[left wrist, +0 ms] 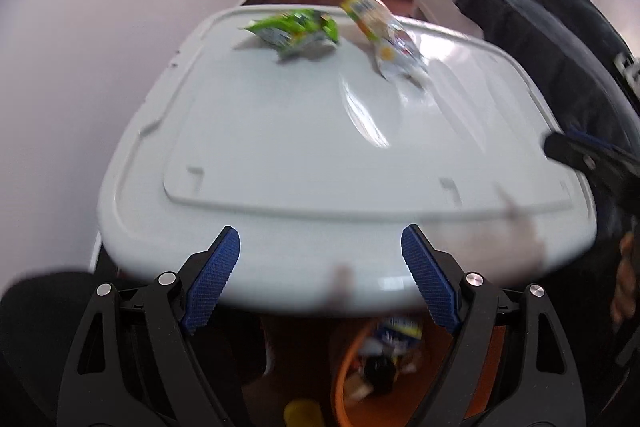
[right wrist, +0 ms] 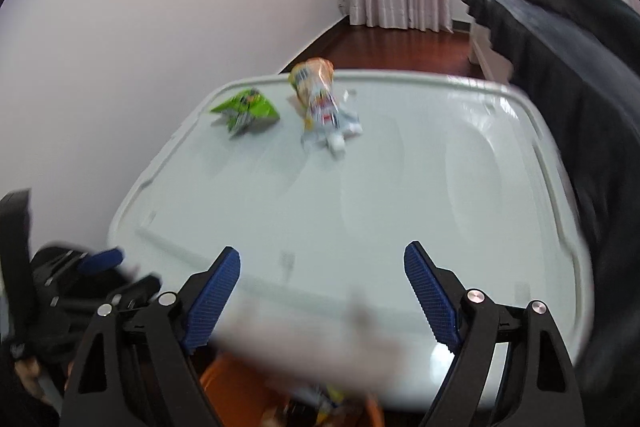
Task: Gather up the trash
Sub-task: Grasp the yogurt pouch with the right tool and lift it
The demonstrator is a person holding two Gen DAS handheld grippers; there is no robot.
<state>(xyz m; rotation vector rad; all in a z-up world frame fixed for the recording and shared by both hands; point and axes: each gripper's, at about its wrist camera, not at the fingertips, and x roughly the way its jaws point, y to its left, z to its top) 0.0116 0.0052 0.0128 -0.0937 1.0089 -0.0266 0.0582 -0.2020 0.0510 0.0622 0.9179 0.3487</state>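
**Two grippers empty, two wrappers left on the white lid**

The left gripper has its jaws spread wide with nothing between them, hanging over the near rim of the white lid. The right gripper is likewise spread wide and empty, over the same near edge.

Two pieces of trash lie on the lid, both at its far end: a green wrapper and, just beside it on the right, an orange-and-white wrapper. They sit close together but apart. The broad middle and near part of the lid is bare, bounded by a raised rim on all sides.

An orange bin stands below the lid's near edge, with several blurred scraps inside; the count cannot be told.

The left view looks well into the bin and shows the right gripper's tip at its right edge. The right view shows only a strip of the bin, plus the left gripper at lower left.
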